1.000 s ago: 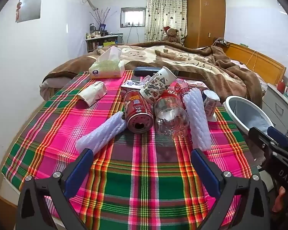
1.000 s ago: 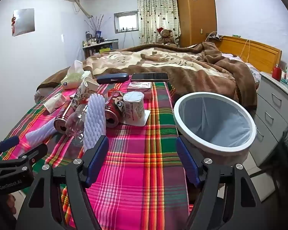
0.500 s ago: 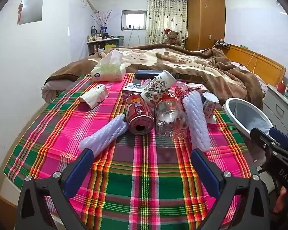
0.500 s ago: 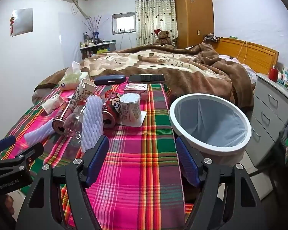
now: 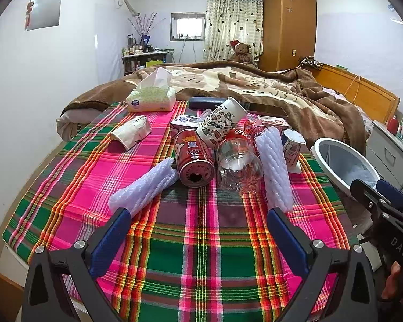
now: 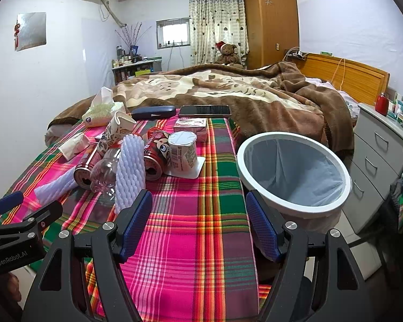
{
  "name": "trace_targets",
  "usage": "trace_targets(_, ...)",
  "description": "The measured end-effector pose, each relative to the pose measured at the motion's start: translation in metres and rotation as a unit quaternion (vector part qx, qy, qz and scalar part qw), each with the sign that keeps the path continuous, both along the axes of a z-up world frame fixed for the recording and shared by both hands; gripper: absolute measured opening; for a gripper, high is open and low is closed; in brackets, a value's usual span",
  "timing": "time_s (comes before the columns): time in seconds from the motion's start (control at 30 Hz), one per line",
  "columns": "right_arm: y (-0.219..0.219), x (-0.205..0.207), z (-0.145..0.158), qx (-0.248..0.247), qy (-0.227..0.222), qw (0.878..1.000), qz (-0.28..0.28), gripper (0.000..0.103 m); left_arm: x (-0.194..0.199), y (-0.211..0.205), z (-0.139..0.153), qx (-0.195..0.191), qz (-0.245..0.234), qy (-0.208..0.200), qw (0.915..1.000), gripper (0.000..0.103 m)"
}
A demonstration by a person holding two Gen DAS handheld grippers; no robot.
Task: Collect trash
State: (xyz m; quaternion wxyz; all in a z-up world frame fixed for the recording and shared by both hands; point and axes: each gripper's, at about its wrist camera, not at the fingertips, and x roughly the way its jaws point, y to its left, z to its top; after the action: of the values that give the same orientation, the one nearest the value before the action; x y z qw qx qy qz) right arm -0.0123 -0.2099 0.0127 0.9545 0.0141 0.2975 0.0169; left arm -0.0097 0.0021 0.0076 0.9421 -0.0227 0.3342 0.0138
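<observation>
A heap of trash lies on the plaid cloth (image 5: 201, 241): a red can (image 5: 193, 158), a clear bottle (image 5: 237, 161), a patterned paper cup (image 5: 220, 123), two white foam nets (image 5: 145, 187) (image 5: 275, 171), a yoghurt cup (image 5: 292, 147) and a crumpled paper pack (image 5: 131, 132). A white-rimmed bin (image 6: 292, 171) with a liner stands at the table's right edge. My left gripper (image 5: 198, 228) is open and empty, short of the heap. My right gripper (image 6: 198, 220) is open and empty, between the heap and the bin.
A tissue box (image 5: 151, 98), a dark case (image 6: 153, 112) and a phone (image 6: 204, 110) lie at the table's far end. A bed with a brown blanket (image 6: 255, 94) is behind. A grey drawer unit (image 6: 381, 161) stands right of the bin.
Both grippers have drawn back and risen a little, so the heap and bin look slightly farther. Nothing was taken hold of; both jaws stay open.
</observation>
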Motion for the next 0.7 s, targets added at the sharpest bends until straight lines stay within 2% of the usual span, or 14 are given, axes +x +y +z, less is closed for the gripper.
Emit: trace_targets(0.7,-0.0004,-0.0004,0.0006,-0.002,0.002,1.0,0.0,0.074,0.0005,0.0041,0.0012,-0.002,0.001,-0.002,1.0,0.103)
